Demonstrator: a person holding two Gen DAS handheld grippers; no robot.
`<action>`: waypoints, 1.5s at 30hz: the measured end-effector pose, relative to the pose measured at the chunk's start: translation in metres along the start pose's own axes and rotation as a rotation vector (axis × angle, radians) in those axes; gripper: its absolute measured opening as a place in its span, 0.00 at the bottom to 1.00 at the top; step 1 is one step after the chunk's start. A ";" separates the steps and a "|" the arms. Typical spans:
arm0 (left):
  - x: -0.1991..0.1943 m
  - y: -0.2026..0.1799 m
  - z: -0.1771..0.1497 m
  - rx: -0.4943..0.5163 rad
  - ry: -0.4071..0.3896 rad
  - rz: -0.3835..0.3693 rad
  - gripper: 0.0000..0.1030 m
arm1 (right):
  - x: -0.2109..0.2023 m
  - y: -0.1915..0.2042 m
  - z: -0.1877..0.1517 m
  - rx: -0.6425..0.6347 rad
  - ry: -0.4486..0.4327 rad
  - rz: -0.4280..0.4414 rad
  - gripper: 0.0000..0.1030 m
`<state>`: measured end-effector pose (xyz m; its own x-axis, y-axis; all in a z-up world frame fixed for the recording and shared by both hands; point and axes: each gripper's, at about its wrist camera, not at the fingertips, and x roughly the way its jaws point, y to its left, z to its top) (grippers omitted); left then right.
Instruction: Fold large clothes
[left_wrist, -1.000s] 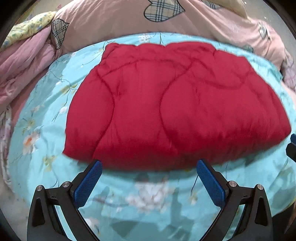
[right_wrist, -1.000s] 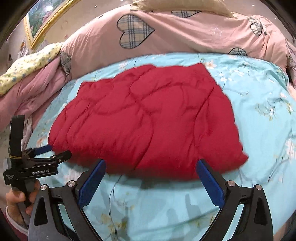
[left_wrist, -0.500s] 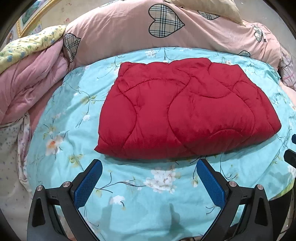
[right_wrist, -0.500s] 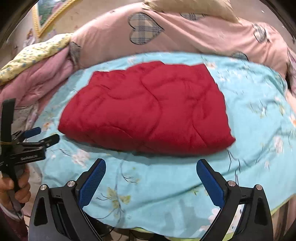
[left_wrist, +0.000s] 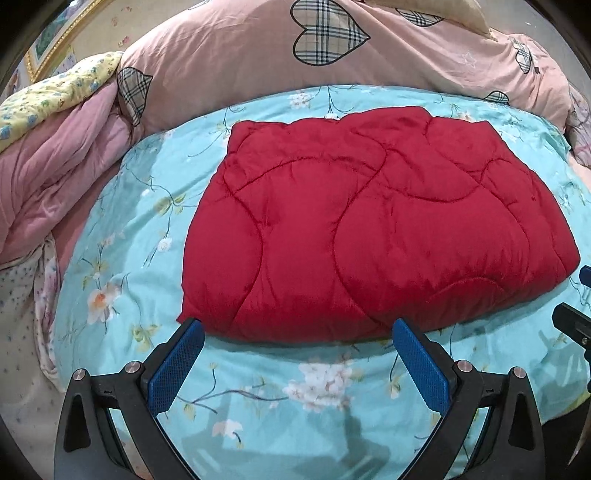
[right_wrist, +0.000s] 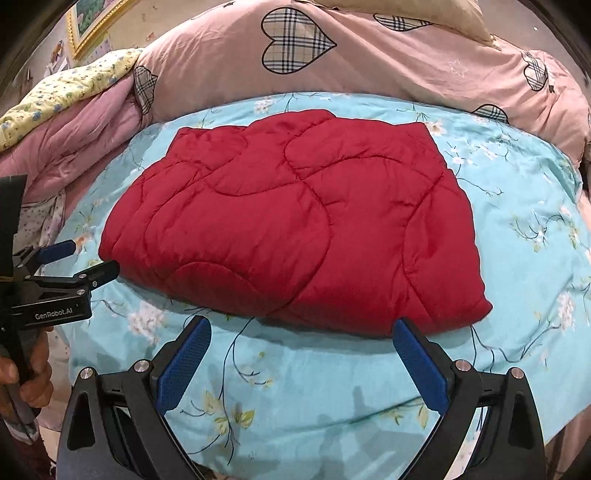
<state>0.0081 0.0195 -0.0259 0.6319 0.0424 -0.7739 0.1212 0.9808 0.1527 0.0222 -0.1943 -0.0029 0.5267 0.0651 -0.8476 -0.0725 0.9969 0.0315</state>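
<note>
Both tools, L (left_wrist: 297, 328) & R (right_wrist: 301, 326), apart, empty; L marked "GenRobot.AI"; red quilt (left_wrist: 369, 225) folded.

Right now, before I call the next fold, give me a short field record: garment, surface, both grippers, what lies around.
garment: red quilted garment, folded into a compact rectangle, lying flat
surface: turquoise floral bedsheet
left gripper: open, empty, just short of the garment's near edge
right gripper: open, empty, just short of the near edge
contact: neither gripper touches the garment
behind: pink duvet with plaid hearts along the far side
left side: bunched pink bedding, yellow floral quilt on top
</note>
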 end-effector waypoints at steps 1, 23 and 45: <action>0.001 -0.001 0.001 0.000 0.000 0.001 0.99 | 0.001 0.000 0.001 -0.002 0.001 -0.003 0.97; 0.009 -0.005 0.013 -0.001 -0.016 -0.042 0.99 | 0.013 -0.002 0.030 -0.005 -0.016 0.004 0.96; 0.020 -0.008 0.016 -0.002 -0.003 -0.042 0.99 | 0.020 0.002 0.034 -0.014 -0.005 0.006 0.96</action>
<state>0.0318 0.0096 -0.0327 0.6284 0.0011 -0.7779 0.1461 0.9821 0.1193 0.0613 -0.1896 -0.0017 0.5300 0.0715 -0.8450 -0.0877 0.9957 0.0292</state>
